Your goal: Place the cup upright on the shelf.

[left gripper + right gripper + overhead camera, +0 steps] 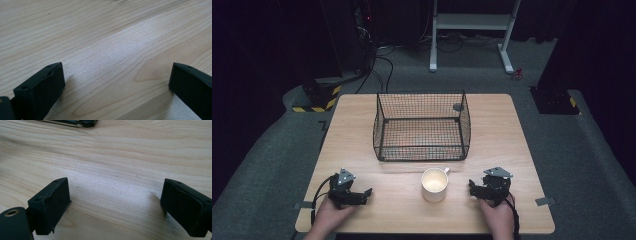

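A white mug [434, 184] stands upright near the front edge of the wooden table [352, 145], its handle toward the back right. Behind it sits a black wire basket [422, 126] with nothing in it. My left gripper [362, 194] rests on the table at the front left, well left of the mug, and its jaws stand wide apart over bare wood [117, 70]. At the front right my right gripper [473, 186] lies just right of the mug, open too, with only wood [115, 192] between its jaws.
A corner of the wire basket's base [85, 123] shows at the top of the right gripper view. Beyond the table lie grey carpet [557, 140], cables [379, 65], a white frame stand [472, 22] and yellow-black striped blocks [319, 100].
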Tool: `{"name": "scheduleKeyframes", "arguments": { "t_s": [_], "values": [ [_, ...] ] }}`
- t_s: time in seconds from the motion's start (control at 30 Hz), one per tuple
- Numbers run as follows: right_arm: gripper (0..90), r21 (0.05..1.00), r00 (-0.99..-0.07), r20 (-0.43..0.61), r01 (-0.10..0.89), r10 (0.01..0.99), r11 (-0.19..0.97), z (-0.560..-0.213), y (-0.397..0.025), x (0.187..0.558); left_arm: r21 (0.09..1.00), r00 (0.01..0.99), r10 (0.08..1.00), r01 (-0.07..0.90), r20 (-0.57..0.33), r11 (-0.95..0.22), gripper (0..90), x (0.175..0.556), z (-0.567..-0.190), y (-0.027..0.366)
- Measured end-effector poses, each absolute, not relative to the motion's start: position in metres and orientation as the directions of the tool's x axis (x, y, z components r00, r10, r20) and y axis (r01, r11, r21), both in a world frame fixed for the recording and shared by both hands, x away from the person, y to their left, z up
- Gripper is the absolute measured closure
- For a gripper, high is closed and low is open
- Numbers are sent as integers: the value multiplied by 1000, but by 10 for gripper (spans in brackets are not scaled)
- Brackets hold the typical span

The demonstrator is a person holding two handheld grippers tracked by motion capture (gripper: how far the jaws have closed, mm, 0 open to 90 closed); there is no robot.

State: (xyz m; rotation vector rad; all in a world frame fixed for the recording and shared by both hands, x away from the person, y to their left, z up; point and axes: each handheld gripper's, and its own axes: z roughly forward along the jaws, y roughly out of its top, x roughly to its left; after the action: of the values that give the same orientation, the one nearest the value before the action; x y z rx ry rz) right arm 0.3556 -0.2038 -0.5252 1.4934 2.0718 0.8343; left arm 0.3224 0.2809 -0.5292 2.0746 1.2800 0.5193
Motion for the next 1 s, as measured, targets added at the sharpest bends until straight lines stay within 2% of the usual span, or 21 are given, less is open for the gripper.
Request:
{"name": "scheduleKeyframes", "arguments": {
  "t_s": [0.57,1.0],
  "values": [
    [84,698,-321,-12,675,947,238,-525,-204,355,695,452,892,641,-2,-324,6,323,-529,280],
    [90,716,-364,-12,647,931,263,-519,-200,350,686,451,893,649,1,-329,0,324,-528,279]
  ]
}}
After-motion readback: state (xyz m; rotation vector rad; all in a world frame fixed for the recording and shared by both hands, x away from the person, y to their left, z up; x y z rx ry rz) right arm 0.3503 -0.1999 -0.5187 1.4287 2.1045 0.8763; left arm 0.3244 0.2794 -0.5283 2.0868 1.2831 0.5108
